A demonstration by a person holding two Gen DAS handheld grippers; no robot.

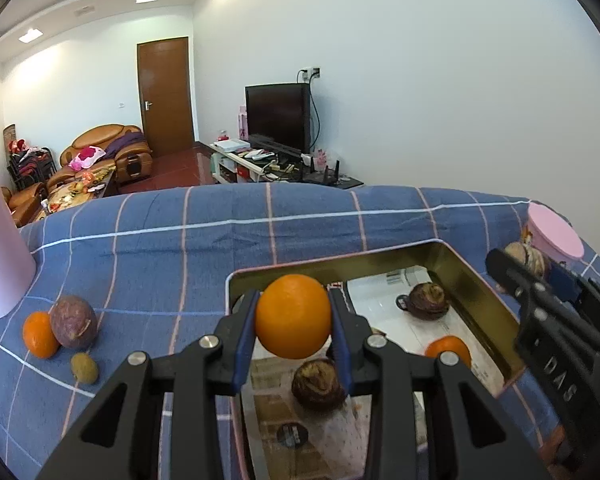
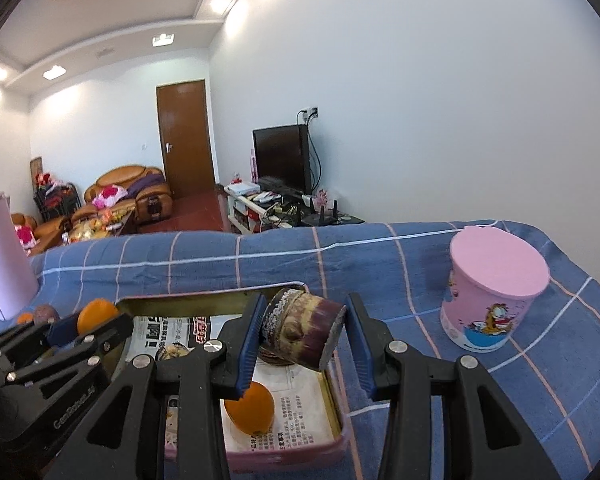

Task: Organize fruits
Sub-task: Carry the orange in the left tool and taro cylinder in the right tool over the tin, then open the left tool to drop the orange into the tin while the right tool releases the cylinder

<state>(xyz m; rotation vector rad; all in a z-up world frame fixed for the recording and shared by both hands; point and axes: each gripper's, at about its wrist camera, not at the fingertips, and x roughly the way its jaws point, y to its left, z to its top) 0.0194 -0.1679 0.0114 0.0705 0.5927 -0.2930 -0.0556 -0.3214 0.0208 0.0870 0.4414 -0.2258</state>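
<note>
Above the pink-rimmed tin [image 1: 476, 280], an orange [image 1: 293, 316] is clamped between the blue pads of the left gripper [image 1: 294, 332], with the fruit held clear of the tin's floor. Below it, inside the tin, two brown water chestnuts [image 1: 318, 384] [image 1: 428, 300] and a second orange [image 1: 449, 350] are seen lying on the printed paper lining. On the blue checked cloth [image 1: 180, 248] to the left of the tin, a third orange [image 1: 40, 334] is found touching a purple passion fruit [image 1: 74, 322], and a small brownish longan [image 1: 85, 367] lies just in front of them. A pink container [image 1: 0, 256] stands at the far left edge of the cloth.

From the right wrist view, the right gripper [image 2: 304, 340] is closed on a brown water chestnut [image 2: 306, 330], which is pinched between the pads and held tilted over the far right corner of the tin [image 2: 336, 412]. An orange [image 2: 250, 408] rests on the paper beneath it. The left gripper [image 2: 66, 334] is seen at the left with its orange [image 2: 96, 314] partly hidden behind the black fingers. A pink cup with a cartoon cat [image 2: 492, 292] stands upright on the cloth [image 2: 420, 360] to the right of the tin, well apart from it. A television [image 2: 282, 160] and a wooden door [image 2: 184, 140] are visible in the room behind.
</note>
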